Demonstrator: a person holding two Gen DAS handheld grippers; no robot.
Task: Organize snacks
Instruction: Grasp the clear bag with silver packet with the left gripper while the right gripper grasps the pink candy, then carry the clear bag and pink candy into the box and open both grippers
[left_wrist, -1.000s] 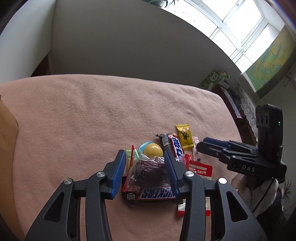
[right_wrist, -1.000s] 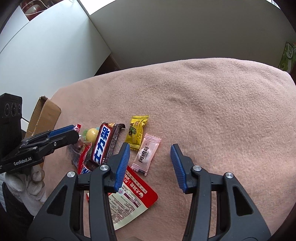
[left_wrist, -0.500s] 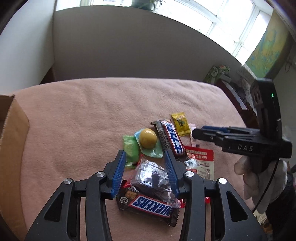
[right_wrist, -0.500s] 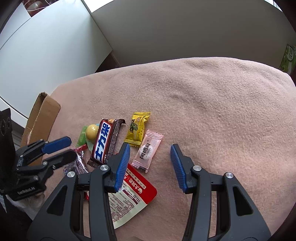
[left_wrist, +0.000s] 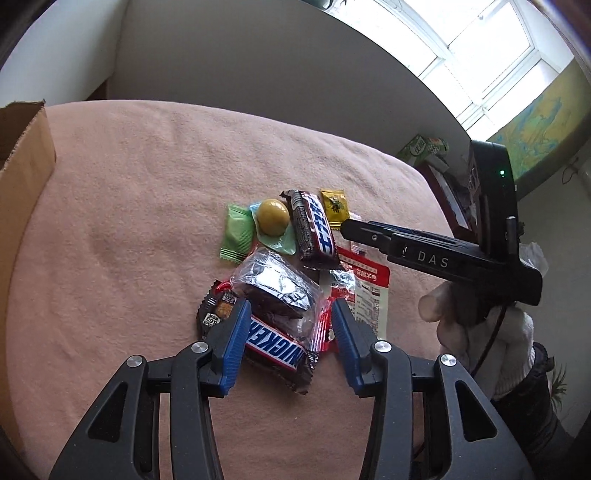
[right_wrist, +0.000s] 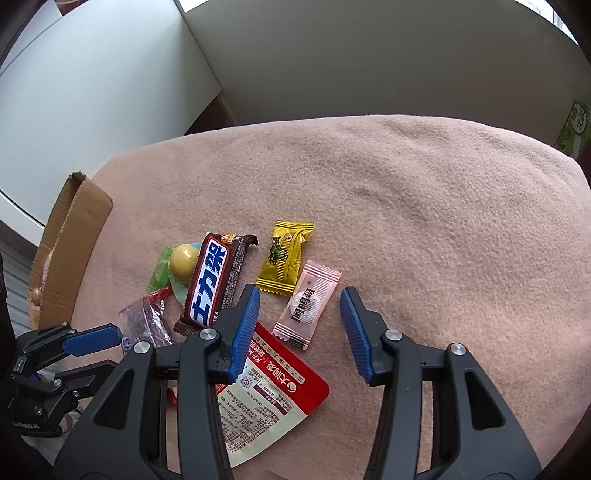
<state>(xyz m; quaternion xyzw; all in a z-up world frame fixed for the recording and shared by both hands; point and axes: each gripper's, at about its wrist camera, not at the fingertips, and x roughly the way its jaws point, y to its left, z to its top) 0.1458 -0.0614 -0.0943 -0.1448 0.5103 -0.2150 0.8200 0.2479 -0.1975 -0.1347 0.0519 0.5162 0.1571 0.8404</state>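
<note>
A pink blanket covers the work surface. A cardboard box stands at its 9 o'clock edge in the left wrist view.

The left gripper has its 2 blue-padded jaws spread. They straddle a clear-wrapped dark snack and the Snickers bar beneath it; contact with either pad cannot be confirmed.

The right gripper also has its jaws spread, with nothing between the pads. A pink candy lies on the blanket just beyond the gap, at 12 o'clock from the tips.

A red-and-white pouch lies under the right gripper's left finger.

The remaining snacks sit clustered at the blanket's centre:
- A brown-and-blue chocolate bar, at 11 o'clock from the right gripper.
- A yellow candy packet, just beside the pink candy.
- A green candy, at the cluster's 9 o'clock side.
- A yellow ball on a mint-green wrapper, touching the chocolate bar.
</note>
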